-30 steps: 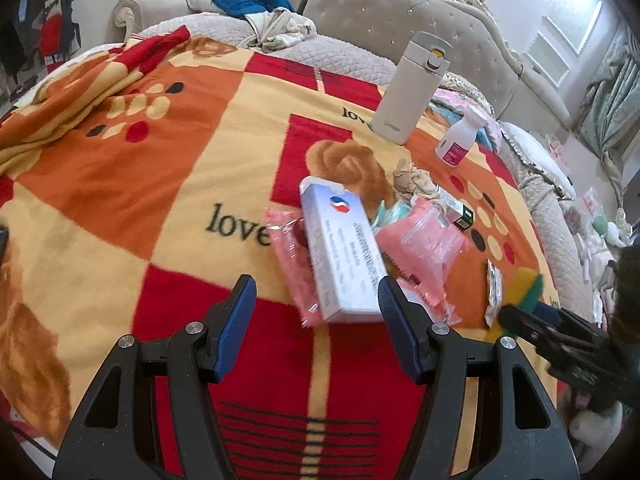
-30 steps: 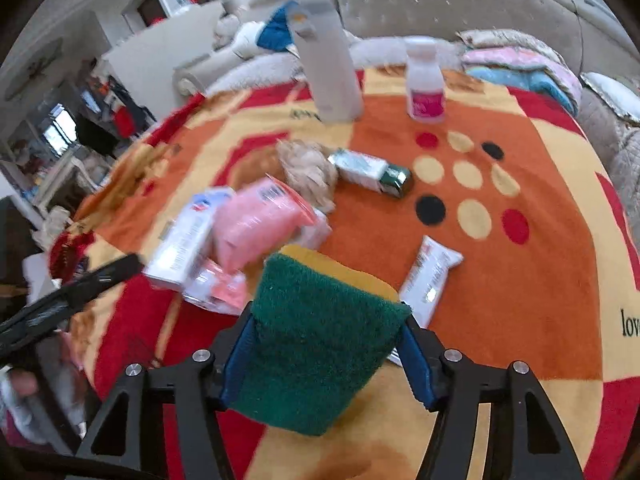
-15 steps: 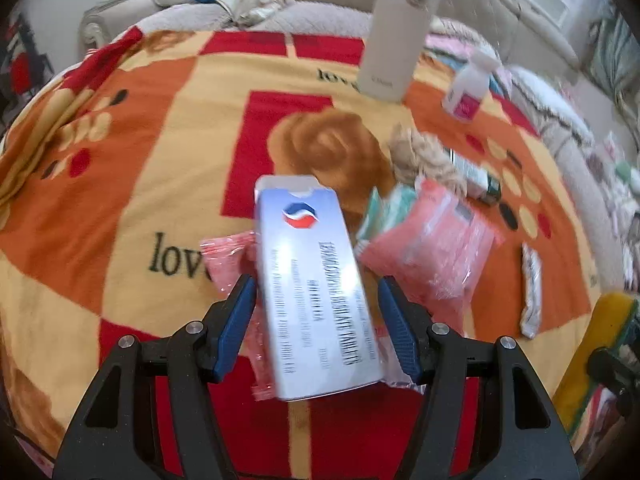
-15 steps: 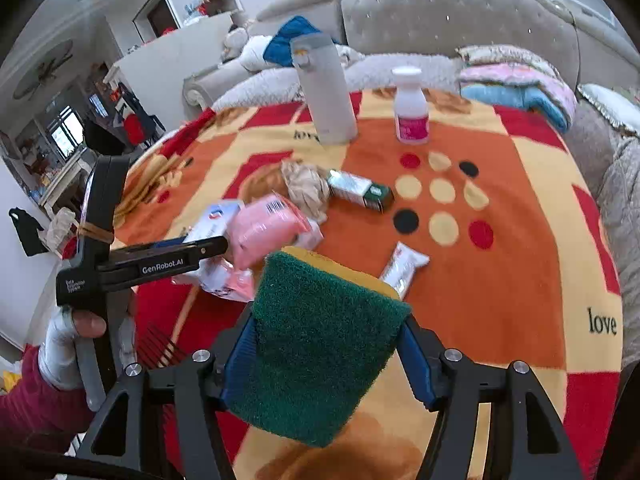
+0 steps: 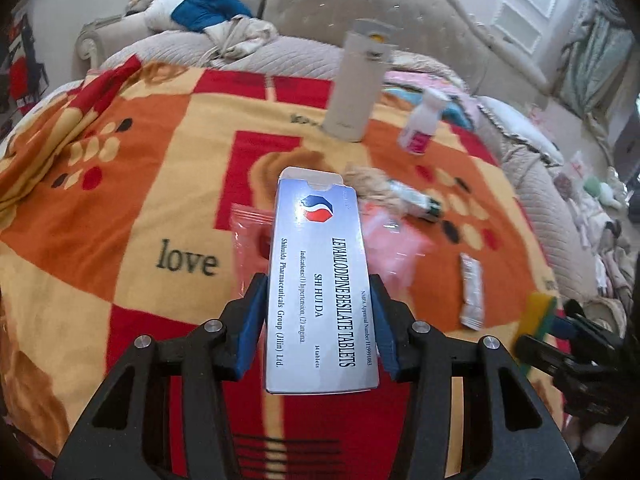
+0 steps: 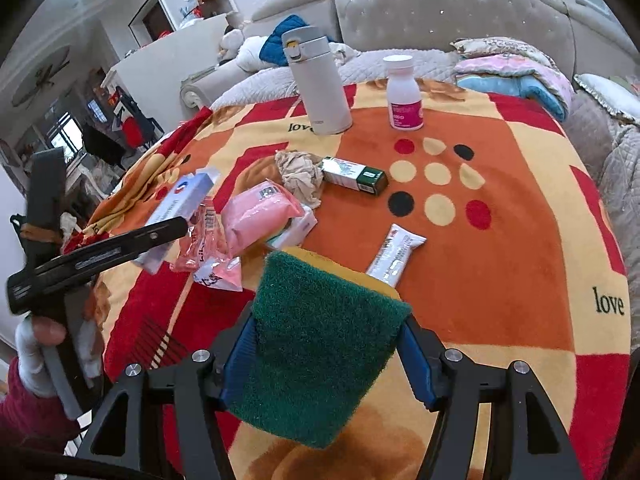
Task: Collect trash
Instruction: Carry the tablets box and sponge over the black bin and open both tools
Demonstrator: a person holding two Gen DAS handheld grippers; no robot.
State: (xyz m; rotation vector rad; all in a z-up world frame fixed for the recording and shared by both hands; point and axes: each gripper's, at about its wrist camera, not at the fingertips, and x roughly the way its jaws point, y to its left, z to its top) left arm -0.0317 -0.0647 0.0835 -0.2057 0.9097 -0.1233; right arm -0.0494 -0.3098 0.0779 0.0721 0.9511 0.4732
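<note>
The tablet box [image 5: 320, 288] hides part of the pink packets [image 5: 250, 240]; the white flask [image 5: 356, 88] and small bottle [image 5: 420, 128] are motion-blurred.

Glossy cardboard tablet box [image 5: 320, 292], rough green scouring sponge [image 6: 320, 344], fuzzy fleece blanket [image 6: 500, 280], crinkly pink plastic packets [image 6: 256, 216]
</note>
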